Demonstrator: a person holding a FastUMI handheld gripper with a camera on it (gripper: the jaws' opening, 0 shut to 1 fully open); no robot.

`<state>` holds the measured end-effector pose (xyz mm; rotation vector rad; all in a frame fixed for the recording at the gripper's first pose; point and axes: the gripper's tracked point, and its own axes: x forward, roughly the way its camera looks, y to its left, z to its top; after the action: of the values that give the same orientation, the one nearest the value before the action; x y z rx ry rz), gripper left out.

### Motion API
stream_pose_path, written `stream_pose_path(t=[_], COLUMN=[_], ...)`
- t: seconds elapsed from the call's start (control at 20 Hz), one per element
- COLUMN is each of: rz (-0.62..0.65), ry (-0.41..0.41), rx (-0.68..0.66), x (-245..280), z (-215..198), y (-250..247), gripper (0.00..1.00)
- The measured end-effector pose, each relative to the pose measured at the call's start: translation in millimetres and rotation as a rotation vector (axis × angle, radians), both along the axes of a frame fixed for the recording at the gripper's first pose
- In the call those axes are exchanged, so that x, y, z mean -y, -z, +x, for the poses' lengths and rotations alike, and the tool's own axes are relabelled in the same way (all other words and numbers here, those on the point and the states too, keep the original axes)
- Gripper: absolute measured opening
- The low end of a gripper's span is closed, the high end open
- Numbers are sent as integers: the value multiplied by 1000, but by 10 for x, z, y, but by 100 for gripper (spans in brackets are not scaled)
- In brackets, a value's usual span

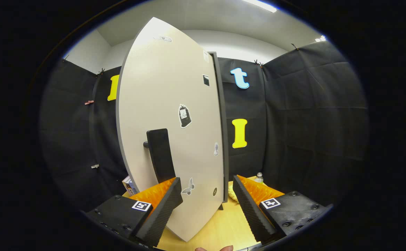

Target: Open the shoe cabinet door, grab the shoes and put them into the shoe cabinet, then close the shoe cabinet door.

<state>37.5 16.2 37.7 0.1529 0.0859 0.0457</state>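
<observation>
The cabinet door [175,115] stands ajar just ahead of your fingers, a stiff, light panel that likely swings easily. Take it by the dark handle [160,155], not the smooth face. Your gripper [208,195] is wide open, holding nothing.

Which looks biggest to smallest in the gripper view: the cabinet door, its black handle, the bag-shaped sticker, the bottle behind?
1. Cabinet door, by far the largest, reaching between the open tongs.
2. Black handle.
3. Bag-shaped sticker.
4. Bottle, smallest, but it stands farther back and partly hidden, so its true size is unsure.
</observation>
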Motion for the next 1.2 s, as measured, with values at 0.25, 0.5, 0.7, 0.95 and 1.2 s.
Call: stream_pose_path(t=[0.25,0.5,0.7,0.95,1.2], rz=[27,5,4,-2,-32], ry=[-92,-108,-105,-84,-55], rx=[-22,-6,-3,6,34], x=[-509,-672,-648,-520,-388], z=[130,153,144,130,114], y=[35,5,-7,-23,-99], gripper=[98,98,98,98,98])
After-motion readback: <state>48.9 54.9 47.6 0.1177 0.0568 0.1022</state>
